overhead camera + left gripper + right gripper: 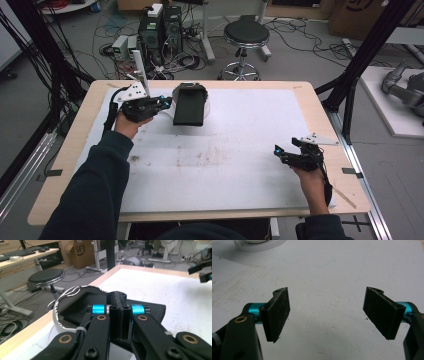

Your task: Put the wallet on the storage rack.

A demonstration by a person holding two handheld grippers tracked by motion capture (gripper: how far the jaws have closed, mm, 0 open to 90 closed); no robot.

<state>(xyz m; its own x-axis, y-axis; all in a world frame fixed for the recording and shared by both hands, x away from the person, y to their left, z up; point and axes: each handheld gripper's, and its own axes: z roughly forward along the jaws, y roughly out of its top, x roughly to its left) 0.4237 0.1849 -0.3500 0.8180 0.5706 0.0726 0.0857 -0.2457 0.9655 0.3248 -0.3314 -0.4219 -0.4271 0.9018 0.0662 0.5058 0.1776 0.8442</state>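
A flat black pouch (190,106) lies across a white bowl with a dark marbled rim (58,305) at the back left of the white foam sheet (240,150). My left gripper (168,103) is shut, its pads pressed together with nothing visible between them, right at the pouch's left edge. From the left gripper view its tips (117,300) stand just over the pouch (152,308). My right gripper (285,146) is open near the right edge of the sheet, away from the pouch. In its own view the right gripper (327,310) hovers above bare foam.
A white round rim (259,246) peeks in at the top left of the right gripper view. Wooden table borders (327,125) surround the foam. Behind the table stand a black stool (245,35), computer boxes (160,30) and floor cables. Black frame posts (360,55) rise at the right.
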